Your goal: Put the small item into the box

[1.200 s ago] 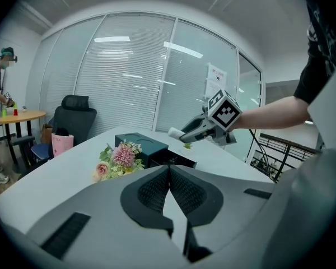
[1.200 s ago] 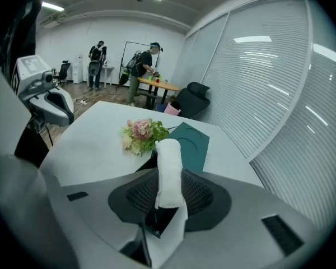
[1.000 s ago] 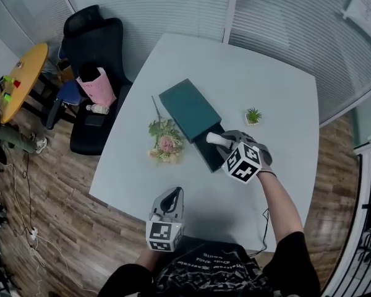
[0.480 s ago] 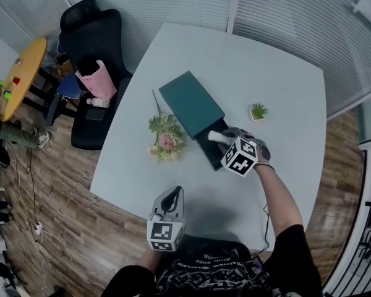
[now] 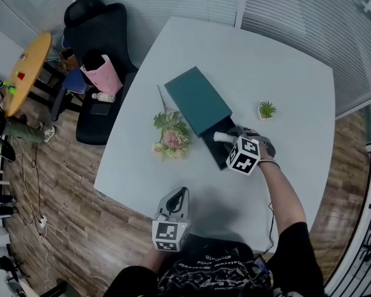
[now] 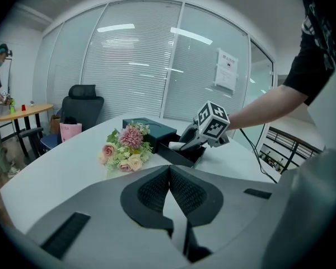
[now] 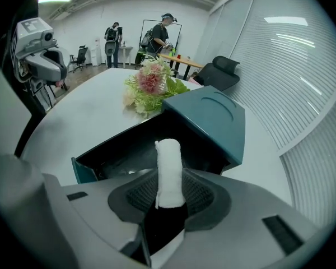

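A dark teal box (image 5: 198, 101) lies on the white table (image 5: 284, 60) with its black drawer (image 5: 219, 153) pulled out toward me. My right gripper (image 5: 226, 138) points steeply down over the drawer, shut on a small white roll (image 5: 221, 137). In the right gripper view the roll (image 7: 169, 172) stands upright between the pads, just above the drawer's dark inside (image 7: 129, 150), with the teal sleeve (image 7: 213, 116) behind it. My left gripper (image 5: 178, 195) hovers near the table's front edge, jaws shut with nothing in them (image 6: 169, 178).
A bouquet of pink flowers (image 5: 170, 135) lies left of the box. A tiny potted plant (image 5: 267, 110) stands to its right. Off the table's left are a black chair (image 5: 96, 36), a pink bag (image 5: 102, 73) and a yellow round table (image 5: 25, 73). People stand in the background (image 7: 165, 29).
My right gripper has sunk with the white roll toward the open drawer. The left gripper stays near the front edge, still shut.
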`<state>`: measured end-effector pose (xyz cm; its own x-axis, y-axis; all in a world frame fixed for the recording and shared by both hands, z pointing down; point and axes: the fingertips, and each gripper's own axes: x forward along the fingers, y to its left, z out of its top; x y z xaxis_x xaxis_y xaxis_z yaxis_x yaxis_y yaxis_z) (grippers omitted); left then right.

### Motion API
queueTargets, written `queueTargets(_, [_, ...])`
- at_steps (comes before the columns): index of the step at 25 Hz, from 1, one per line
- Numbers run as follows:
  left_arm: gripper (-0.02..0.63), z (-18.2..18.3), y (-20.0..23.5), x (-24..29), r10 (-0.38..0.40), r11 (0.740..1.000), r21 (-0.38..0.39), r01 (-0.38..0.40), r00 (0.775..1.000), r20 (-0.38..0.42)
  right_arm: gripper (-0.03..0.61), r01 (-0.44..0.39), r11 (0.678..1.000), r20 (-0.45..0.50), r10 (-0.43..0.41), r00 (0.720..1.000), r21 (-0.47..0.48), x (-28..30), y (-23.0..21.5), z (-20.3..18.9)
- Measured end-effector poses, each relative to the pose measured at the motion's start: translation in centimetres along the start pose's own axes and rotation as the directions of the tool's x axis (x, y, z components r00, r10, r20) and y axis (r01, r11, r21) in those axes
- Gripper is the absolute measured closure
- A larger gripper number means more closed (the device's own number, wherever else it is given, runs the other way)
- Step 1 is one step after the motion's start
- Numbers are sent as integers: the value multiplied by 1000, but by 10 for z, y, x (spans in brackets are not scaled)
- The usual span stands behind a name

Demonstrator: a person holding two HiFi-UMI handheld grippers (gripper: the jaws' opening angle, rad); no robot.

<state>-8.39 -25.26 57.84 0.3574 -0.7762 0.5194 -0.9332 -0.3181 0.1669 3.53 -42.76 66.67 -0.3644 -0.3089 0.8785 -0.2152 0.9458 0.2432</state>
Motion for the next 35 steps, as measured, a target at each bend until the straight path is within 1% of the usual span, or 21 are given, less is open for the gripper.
queueTargets(5, [595, 0, 0, 0, 7, 1000, -1, -7, 1000, -1, 437, 4, 996, -48, -9, 999, -93, 3, 3, -3])
queueTargets(10, [595, 0, -1, 1, 5, 1000, 0, -5, 1000, 4, 433, 15, 998, -49, -18, 999, -60, 7, 3, -7])
queueTargets(15, [595, -5, 4, -1, 18, 1000, -15, -19, 1000, -6, 416, 8, 999, -45, -9, 999, -36, 8, 3, -7])
queueTargets(17, [595, -5, 5, -3, 23, 1000, -8, -23, 1000, -6, 385, -1, 1000, -23, 1, 1000, -2, 7, 4, -5])
queueTargets(19, [595, -5, 5, -6, 24, 1000, 12, -24, 1000, -2, 304, -18, 999, 13, 17, 1000, 47, 3, 6, -2])
queueTargets(21, [595, -5, 6, -7, 22, 999, 24, -22, 1000, 0, 281, -20, 996, 45, 16, 999, 84, -3, 6, 3])
queueTargets(25, [595, -7, 4, -6, 12, 1000, 16, -12, 1000, 5, 286, -1, 990, 120, -16, 993, 139, -21, 1, 15])
queueTargets(30, [595, -1, -8, -9, -26, 999, 37, 25, 999, 28, 285, 29, 980, 190, -68, 979, 198, -58, -1, 25])
queueTargets(35, [595, 7, -19, -15, -62, 997, 58, 59, 996, 59, 284, 81, 960, 262, -154, 953, 269, -99, 1, 31])
